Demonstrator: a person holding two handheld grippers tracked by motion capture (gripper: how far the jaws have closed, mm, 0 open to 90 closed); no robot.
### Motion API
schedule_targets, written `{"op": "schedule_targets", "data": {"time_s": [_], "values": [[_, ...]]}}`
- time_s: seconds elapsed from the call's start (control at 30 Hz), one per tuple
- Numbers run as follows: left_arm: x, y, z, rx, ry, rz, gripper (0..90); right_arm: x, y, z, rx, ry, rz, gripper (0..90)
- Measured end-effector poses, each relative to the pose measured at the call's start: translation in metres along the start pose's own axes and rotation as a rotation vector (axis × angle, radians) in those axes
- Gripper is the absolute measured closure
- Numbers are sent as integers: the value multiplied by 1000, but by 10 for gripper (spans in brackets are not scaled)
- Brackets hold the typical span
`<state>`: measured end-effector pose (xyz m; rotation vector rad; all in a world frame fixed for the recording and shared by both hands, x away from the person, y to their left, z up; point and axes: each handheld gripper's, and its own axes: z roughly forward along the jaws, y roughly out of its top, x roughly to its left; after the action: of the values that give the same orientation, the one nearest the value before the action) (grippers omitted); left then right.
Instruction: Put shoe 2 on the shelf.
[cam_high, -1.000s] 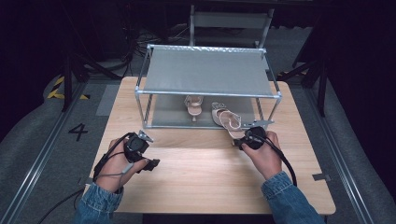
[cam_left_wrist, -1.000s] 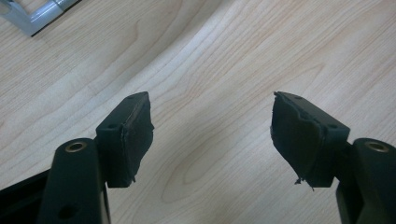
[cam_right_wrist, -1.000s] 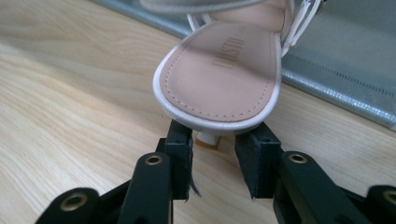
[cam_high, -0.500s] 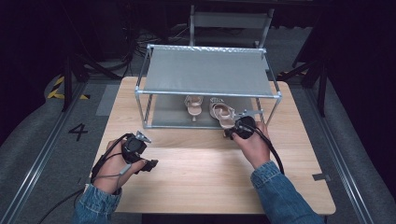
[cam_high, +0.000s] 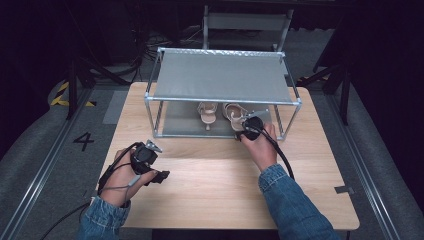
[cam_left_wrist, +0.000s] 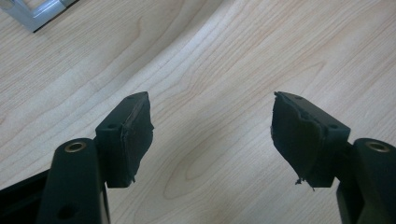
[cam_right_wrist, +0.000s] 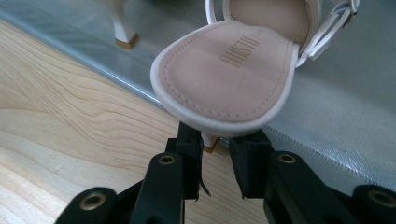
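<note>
The sandal (cam_right_wrist: 229, 74) you're working on sits right above your right fingers (cam_right_wrist: 219, 161), its heel end poking out over the front edge of the rack's lower shelf (cam_right_wrist: 336, 116), with the thin heel (cam_right_wrist: 208, 142) dropping down into the gap between your fingers. Those fingers are narrow and have just been opening a touch; I can't tell if the pads actually press on the heel or just flank it. The other sandal (cam_high: 207, 113) stands further along the same shelf, off to the left of your fingers, and its heel (cam_right_wrist: 122, 29) is visible up there too.

What I'd watch: that heel is a skinny thing to pinch, so if you pull with a loose grip the sandal could twist or slip and flop off the shelf lip onto the surface (cam_high: 210, 175). Swing sideways and you might clip its mate.

Your left fingers (cam_left_wrist: 212, 140) are spread wide over bare wood, holding nothing.
</note>
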<state>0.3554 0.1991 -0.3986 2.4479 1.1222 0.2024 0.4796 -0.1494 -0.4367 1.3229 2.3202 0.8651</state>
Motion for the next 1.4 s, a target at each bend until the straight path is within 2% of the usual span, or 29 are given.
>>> {"op": "schedule_targets", "data": {"time_s": [0.03, 0.07, 0.17, 0.23, 0.27, 0.33, 0.4, 0.43, 0.5, 0.67, 0.87, 1.0, 1.23, 1.3, 1.33, 1.4], "values": [[0, 0, 0, 0, 3, 2, 297, 1, 0, 3, -28, -26, -5, 568], [0, 0, 0, 0, 3, 2, 297, 1, 0, 3, -28, -26, -5, 568], [0, -1, -1, 1, 2, 2, 297, 3, 3, 8, -62, -26, 36, 442], [-1, -1, -1, 1, 2, 1, 296, 3, 4, 10, -60, -35, 31, 440], [-1, -1, 0, -1, 2, 1, 296, 3, 5, 12, -54, -43, 24, 444], [-1, -2, 0, 0, 2, -2, 296, 5, 6, 13, -51, -44, 8, 556], [0, -2, -1, 3, 7, -1, 296, 6, 8, 14, -53, -3, -6, 697], [0, -3, -1, 1, 5, -5, 296, 6, 9, 15, -42, -1, -10, 715], [0, -4, -1, 0, 5, -4, 296, 6, 10, 18, -31, 36, 2, 750], [2, -5, -2, -2, 7, -2, 295, 1, 9, 24, -18, 71, 16, 787], [1, -5, -2, -2, 4, -8, 294, 0, 12, 26, -22, 21, 2, 788], [1, -4, -1, 0, 2, -12, 294, -1, 15, 34, -28, 41, 10, 788], [2, -4, 0, 0, 0, -2, 294, 12, 26, 47, -33, 89, -6, 794], [3, -5, -1, -2, 0, -9, 294, 16, 29, 51, -37, 85, -16, 794], [3, -5, -1, -2, -1, -10, 294, 18, 30, 53, -38, 89, -15, 794], [4, -6, -1, 1, -2, -7, 293, 22, 32, 54, -16, 99, 21, 794]]}}
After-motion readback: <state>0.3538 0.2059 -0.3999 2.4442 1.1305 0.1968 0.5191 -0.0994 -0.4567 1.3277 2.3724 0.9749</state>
